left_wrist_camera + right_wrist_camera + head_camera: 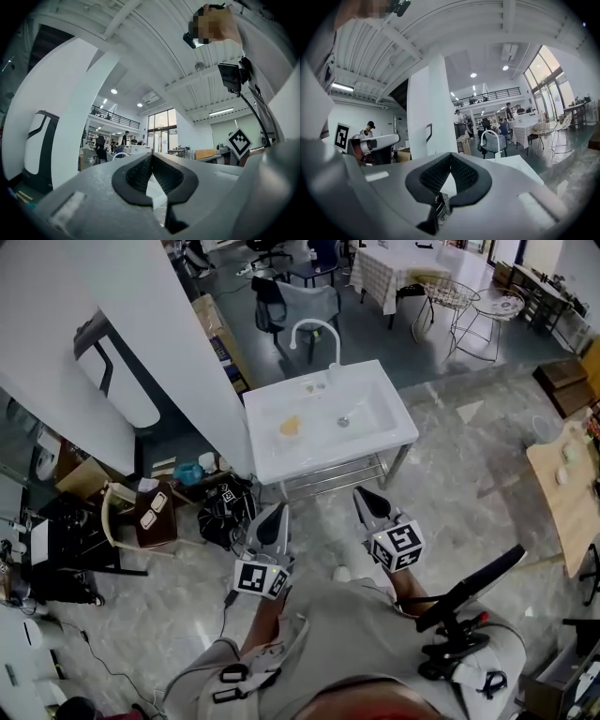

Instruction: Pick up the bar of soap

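Short of the sink, both tongs pinched closed, nothing in them.
The soap [291,426] lies in the sink [403,424] basin, upper centre of the frame, well apart from the left tongs [274,521] and right tongs [369,504] below it. The risk I see: reaching in closed would shove the bar, and an off-centre pinch could squirt it free.

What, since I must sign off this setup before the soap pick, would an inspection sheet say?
Surface: white sink on a metal stand.
Job's things: yellowish soap lying in the basin, untouched.
Clutter: black bag and boxes on the floor left of the sink.
Tongs: left tongs and right tongs both shut, empty, short of the sink.
Cables: one cable trails over the floor.
Surroundings: white pillar, tables and chairs beyond.
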`<state>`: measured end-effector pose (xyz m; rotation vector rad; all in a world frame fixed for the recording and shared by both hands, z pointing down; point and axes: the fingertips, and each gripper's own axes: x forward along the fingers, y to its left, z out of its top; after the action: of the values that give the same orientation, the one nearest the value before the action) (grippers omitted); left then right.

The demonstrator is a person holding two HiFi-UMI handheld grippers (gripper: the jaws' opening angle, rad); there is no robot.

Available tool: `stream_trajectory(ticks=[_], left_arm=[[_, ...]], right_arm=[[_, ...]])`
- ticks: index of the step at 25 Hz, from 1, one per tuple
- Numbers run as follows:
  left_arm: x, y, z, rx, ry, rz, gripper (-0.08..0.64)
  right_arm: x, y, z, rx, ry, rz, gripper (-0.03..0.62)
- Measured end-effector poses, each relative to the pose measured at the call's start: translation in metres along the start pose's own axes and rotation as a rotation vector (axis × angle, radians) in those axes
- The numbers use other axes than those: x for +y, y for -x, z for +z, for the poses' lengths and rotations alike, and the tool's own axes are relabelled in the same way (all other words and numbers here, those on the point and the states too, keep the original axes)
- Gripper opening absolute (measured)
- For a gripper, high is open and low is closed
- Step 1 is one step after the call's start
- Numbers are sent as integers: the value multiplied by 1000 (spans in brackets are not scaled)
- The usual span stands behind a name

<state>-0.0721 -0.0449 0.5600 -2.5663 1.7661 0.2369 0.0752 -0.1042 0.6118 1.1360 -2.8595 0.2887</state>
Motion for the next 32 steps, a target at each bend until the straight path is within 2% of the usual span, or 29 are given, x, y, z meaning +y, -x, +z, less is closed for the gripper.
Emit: stream_trajectory(ticks=[6,12,14,20,32], left_arm=[[-7,-15,-21,51,18,17,-6],[9,-36,-32,73,23,24,-6],[13,-49,-35,79,24,21,-6],[33,-87,-37,71,30,2,-6],[95,-147,-43,53,40,-7,-6]], right_arm=[[-15,-11,-7,14,-28,31,3],[-23,-29,-5,22,-13,53,3],[-37,-33,-4,24,-2,42,3],[-97,-48,7,25,-1,-64,3],[-116,-123,21,25,5,-51,3]])
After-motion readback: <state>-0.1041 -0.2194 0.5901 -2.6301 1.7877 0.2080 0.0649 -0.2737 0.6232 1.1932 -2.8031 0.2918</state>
